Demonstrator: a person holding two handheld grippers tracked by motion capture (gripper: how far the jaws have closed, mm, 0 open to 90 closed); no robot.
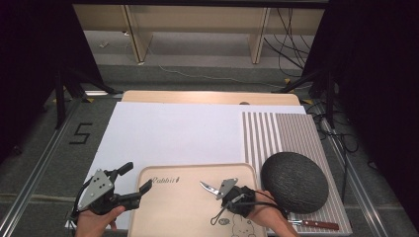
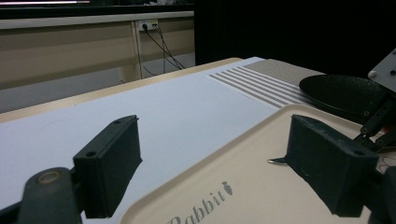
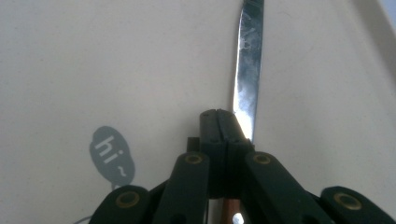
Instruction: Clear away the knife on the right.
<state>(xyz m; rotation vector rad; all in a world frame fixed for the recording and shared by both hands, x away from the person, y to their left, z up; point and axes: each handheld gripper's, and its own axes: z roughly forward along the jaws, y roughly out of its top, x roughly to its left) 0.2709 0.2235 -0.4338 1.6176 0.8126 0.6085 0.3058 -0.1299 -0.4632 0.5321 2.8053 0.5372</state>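
Observation:
A table knife with a silver blade (image 1: pixel 209 188) hangs low over the beige "Rabbit" tray (image 1: pixel 173 210). My right gripper (image 1: pixel 223 193) is shut on it near where blade meets brown handle. In the right gripper view the two jaws are pressed together (image 3: pixel 223 119), the blade (image 3: pixel 248 74) runs away from them over the tray (image 3: pixel 93 65), and a bit of handle (image 3: pixel 229 209) shows below. My left gripper (image 1: pixel 138 177) stands open and empty at the tray's left rim. The left gripper view has the wide-apart jaws (image 2: pixel 219 156) framing the tray (image 2: pixel 252 191) and the knife tip (image 2: pixel 277 161).
A black round dish (image 1: pixel 295 181) sits on the striped mat (image 1: pixel 281 131) right of the tray, also seen as the dish (image 2: pixel 343 93). A second brown-handled knife (image 1: pixel 316 224) lies at the mat's near edge. A white sheet (image 1: pixel 173 131) covers the table beyond.

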